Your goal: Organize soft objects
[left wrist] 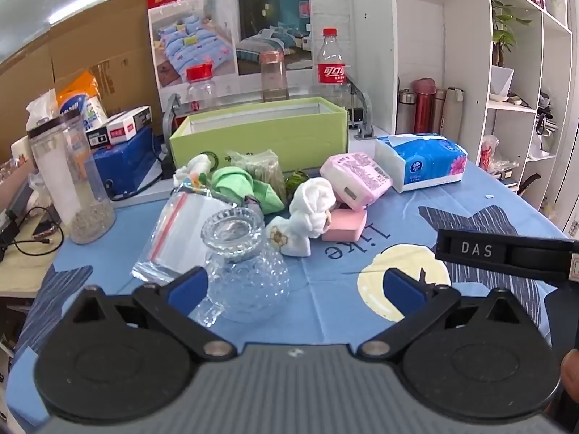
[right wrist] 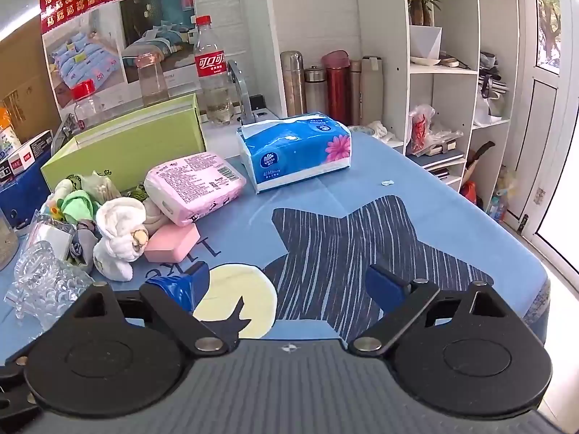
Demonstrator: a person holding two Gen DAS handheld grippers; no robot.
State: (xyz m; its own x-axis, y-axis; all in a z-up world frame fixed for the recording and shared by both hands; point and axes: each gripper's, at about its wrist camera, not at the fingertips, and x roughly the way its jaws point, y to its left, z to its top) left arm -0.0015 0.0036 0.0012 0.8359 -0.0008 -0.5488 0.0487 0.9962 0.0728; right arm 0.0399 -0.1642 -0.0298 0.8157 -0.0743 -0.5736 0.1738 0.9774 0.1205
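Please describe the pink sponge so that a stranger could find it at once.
Start at the green box. In front lies a pile of soft things; the pink sponge sits at its near edge. It is a plain flat block, unlike the printed pink tissue pack behind it.

Each gripper, left [left wrist: 296,285] and right [right wrist: 287,282], has blue fingertip pads, black linkage arms with silver pivot screws, round black discs and a ribbed grey body. A black bar reads "DAS", seemingly the right one's.

Legible text, both wrist views.
"DAS" on black bar [left wrist: 476,249]; "Like" printed on blue tablecloth [left wrist: 356,244]; "可口可" on cola bottle label [right wrist: 210,63]; "Vinda" on blue tissue pack [right wrist: 296,150].
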